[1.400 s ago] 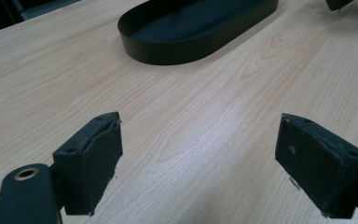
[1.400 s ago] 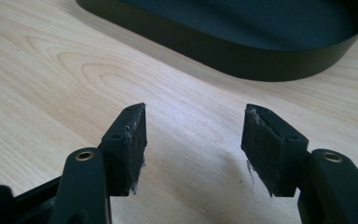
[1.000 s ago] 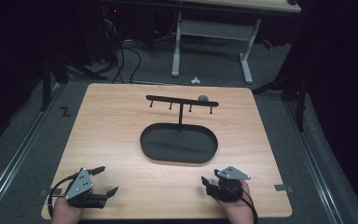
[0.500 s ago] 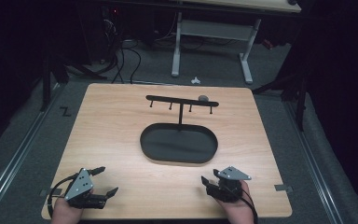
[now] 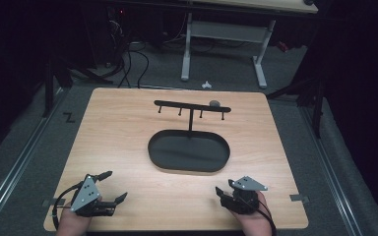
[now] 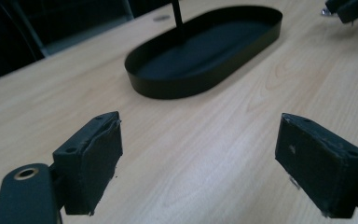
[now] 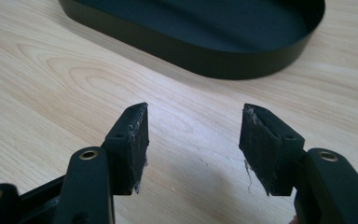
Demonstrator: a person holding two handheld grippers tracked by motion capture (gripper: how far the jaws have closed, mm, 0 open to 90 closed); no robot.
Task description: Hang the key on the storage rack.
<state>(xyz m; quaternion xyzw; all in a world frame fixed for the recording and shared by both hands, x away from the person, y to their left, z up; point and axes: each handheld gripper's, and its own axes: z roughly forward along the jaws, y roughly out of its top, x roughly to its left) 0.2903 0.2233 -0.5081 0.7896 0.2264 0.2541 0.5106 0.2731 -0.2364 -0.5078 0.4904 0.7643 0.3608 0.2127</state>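
Note:
A black oval tray (image 5: 189,169) lies mid-table, with a thin post rising from its far side to a black crossbar (image 5: 192,105) that carries several small pegs. A small grey thing (image 5: 215,103) sits at the bar's right part. My left gripper (image 5: 116,185) rests at the near left corner, open wide and empty (image 6: 200,140), aimed at the tray (image 6: 182,88). My right gripper (image 5: 225,187) rests near the front edge at the right, open (image 7: 193,135). Its jaws have just been closing a little, with nothing between them. The tray wall (image 7: 205,60) lies just ahead of it.
The wooden table (image 5: 118,132) has bare board around the tray. Tape marks stick out at its near left and right (image 5: 296,198) edges. Behind it stand a white desk frame (image 5: 187,44), floor cables (image 5: 133,54) and a small white object (image 5: 206,84).

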